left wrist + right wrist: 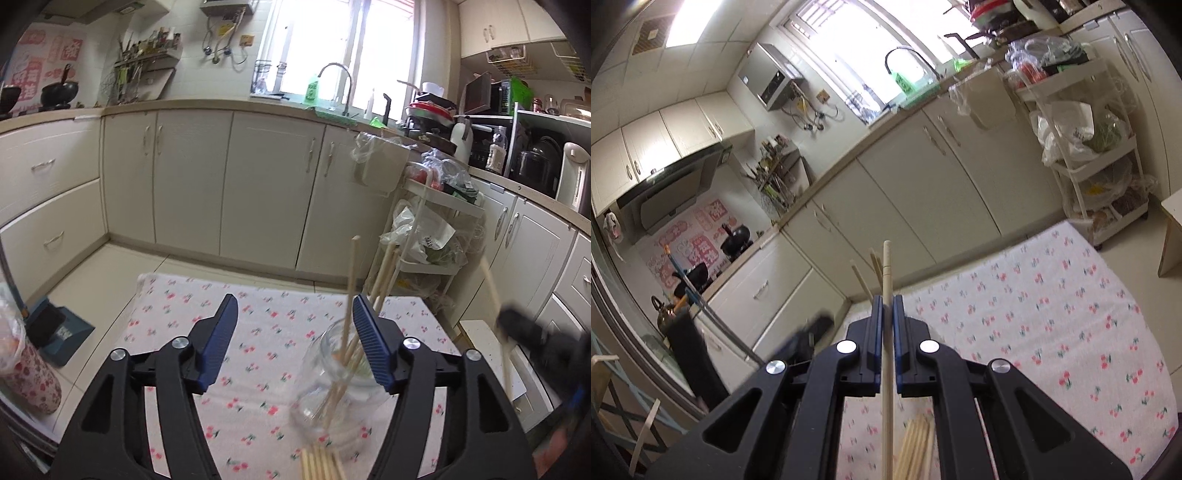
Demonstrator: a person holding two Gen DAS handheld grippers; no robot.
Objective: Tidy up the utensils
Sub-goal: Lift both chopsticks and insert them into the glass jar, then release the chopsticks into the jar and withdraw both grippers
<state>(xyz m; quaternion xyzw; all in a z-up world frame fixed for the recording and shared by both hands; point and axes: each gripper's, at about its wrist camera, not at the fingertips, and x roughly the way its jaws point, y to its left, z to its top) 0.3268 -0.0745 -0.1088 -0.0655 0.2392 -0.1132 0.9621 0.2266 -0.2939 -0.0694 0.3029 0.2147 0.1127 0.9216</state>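
A clear glass jar (325, 391) stands on the cherry-print cloth (258, 332) and holds several wooden chopsticks (350, 280) that lean up and out of it. My left gripper (295, 299) is open above the cloth, nothing pressed between its pads; its right finger (369, 339) overlaps the jar's rim. A loose pile of chopsticks (321, 461) lies at the near edge, also seen in the right wrist view as chopsticks (916, 439). My right gripper (887, 299) is shut on a single chopstick (886, 266) held upright. In the left wrist view that right gripper (532, 332) is a blur at the right.
A white trolley (443, 206) with plastic bags stands past the table's far right corner, with a low white stool (480, 332) beside it. Cream cabinets (258, 184) line the walls. A dustpan (55, 332) lies on the floor at left, near a flowered bag (29, 376).
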